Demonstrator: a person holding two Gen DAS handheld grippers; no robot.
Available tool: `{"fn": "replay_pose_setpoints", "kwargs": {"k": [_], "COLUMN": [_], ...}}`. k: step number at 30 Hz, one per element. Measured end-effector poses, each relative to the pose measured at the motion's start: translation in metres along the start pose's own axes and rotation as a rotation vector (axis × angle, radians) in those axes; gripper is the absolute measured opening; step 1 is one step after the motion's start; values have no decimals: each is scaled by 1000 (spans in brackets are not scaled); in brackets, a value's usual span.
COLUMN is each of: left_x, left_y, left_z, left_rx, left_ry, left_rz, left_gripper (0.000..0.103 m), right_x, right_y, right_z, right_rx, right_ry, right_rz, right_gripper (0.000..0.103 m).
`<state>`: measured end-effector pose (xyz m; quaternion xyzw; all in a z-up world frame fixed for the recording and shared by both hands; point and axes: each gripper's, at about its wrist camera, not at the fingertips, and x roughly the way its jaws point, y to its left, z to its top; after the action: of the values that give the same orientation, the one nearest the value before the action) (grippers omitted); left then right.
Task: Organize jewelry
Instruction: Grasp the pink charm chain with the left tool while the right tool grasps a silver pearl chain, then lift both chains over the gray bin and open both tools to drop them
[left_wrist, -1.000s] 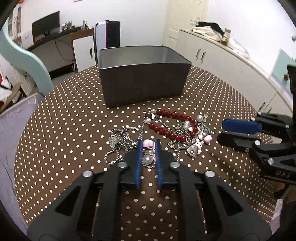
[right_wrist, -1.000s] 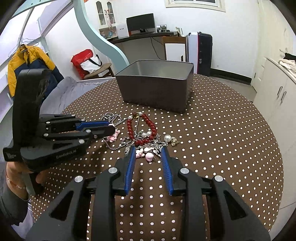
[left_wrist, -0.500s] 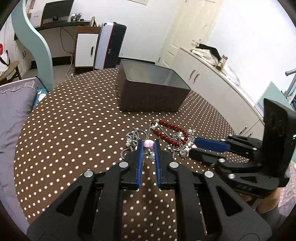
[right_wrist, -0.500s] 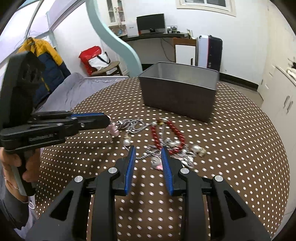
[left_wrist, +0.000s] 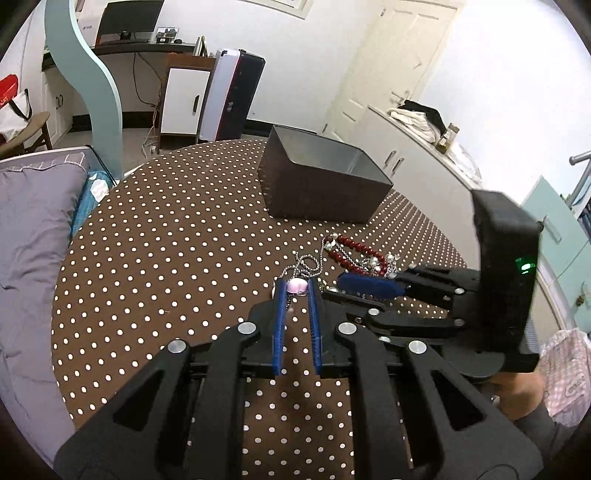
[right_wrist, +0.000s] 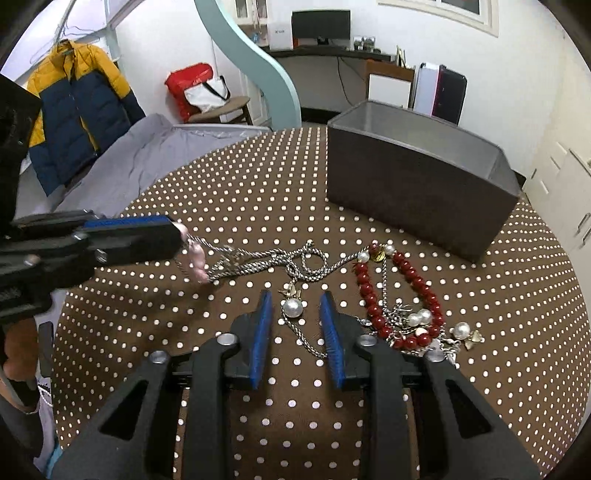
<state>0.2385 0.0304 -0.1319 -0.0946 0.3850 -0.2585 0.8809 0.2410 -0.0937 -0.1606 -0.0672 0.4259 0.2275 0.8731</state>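
Note:
My left gripper (left_wrist: 296, 286) is shut on a pink charm (left_wrist: 297, 286) of a silver chain necklace (right_wrist: 273, 258), lifted and pulled taut to the left; it also shows in the right wrist view (right_wrist: 173, 230). My right gripper (right_wrist: 297, 299) is open, low over the table, with a pearl bead (right_wrist: 293, 307) of the chain between its fingers; it also shows in the left wrist view (left_wrist: 343, 286). A red bead bracelet (right_wrist: 402, 295) lies tangled with pearls and charms to its right. The dark open box (right_wrist: 421, 181) stands behind.
The round table (right_wrist: 221, 184) has a brown polka-dot cloth. A grey cushion (left_wrist: 26, 236) lies beyond its left edge. A teal curved post (right_wrist: 258, 62) rises behind the table. White cabinets (left_wrist: 417, 162) stand to the right.
My left gripper has lifted and pulled back to the left with the pink charm, stretching the silver chain out of the pile. My right gripper has shifted left over the chain's pearl.

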Motion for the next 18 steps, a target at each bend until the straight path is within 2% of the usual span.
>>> {"fn": "replay_pose_setpoints", "kwargs": {"k": [1,4,7,13,18], "left_x": [-1,-4,-8,-12,-10], "left_y": [1,1,-2,-22,-38], "left_z": [1,4,12,35,57], "left_rx": [-5,-9,-19,25,57], "left_ry": [0,-7,-12,-32,-41], "left_rz": [-13,-33,-98,-114,-128], "left_gripper": [12,12,12,12,12], "right_x": [1,-4,-17,-54,-77], "right_y": [0,-3,-10,-28,-41], "right_z": [0,0,0,7,19], "right_rx": [-4,-7,23,73,88], "right_ry": [4,-8,-38,-112,-164], "right_rz": [0,-11,24,77,77], "right_gripper": [10,9,9,9,9]}}
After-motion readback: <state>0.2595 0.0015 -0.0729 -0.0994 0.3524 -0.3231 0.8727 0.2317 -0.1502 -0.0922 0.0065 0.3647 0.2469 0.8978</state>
